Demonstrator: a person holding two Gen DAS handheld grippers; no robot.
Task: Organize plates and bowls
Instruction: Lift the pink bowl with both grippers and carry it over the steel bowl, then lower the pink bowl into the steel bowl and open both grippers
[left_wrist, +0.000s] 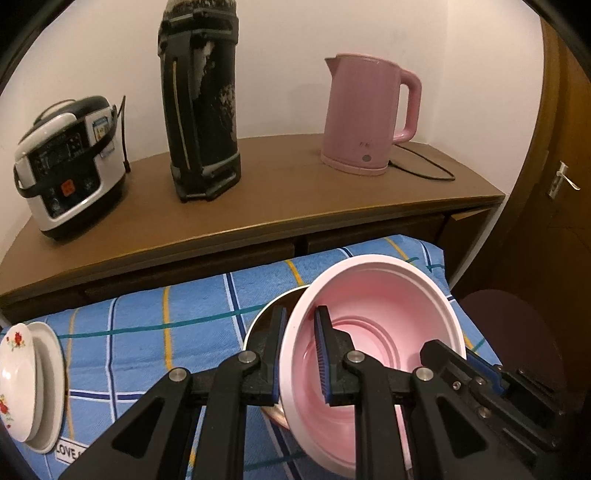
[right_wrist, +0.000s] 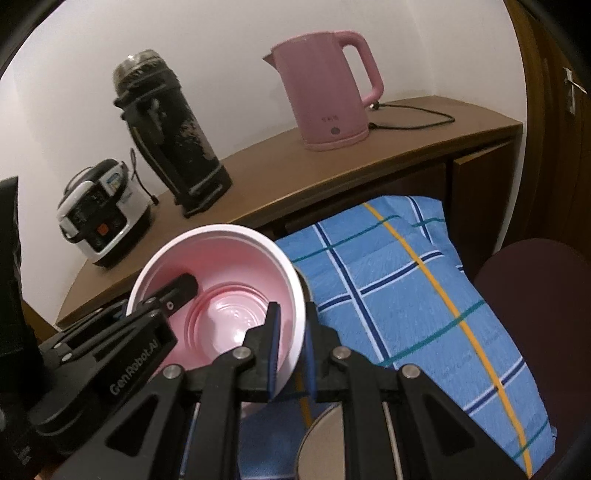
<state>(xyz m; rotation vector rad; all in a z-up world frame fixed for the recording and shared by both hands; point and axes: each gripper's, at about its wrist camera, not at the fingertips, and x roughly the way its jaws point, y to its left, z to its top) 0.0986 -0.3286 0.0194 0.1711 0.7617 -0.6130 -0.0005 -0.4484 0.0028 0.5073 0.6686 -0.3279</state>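
Black linkage arms fill the foreground as the left gripper (left_wrist: 300, 354) clamps the near-left rim of a pink bowl (left_wrist: 373, 310), one finger outside the wall, the other inside. At about 3 o'clock in the left wrist view, the right gripper (left_wrist: 461, 363) bites the opposite rim; its own camera shows its jaws clenched on the bowl's wall at 5 o'clock of the rim. Tilted between the two, the bowl sits over a blue checked cloth (left_wrist: 155, 317), with a metal dish (left_wrist: 258, 325) partly hidden behind it. At 9 o'clock, a floral plate (left_wrist: 16, 373) rests on a white plate (left_wrist: 51, 384). Beyond, at 12 o'clock, a wooden counter (left_wrist: 280, 192) carries a rice cooker (left_wrist: 70, 166), a black flask (left_wrist: 201, 99) and a pink kettle (left_wrist: 365, 114).
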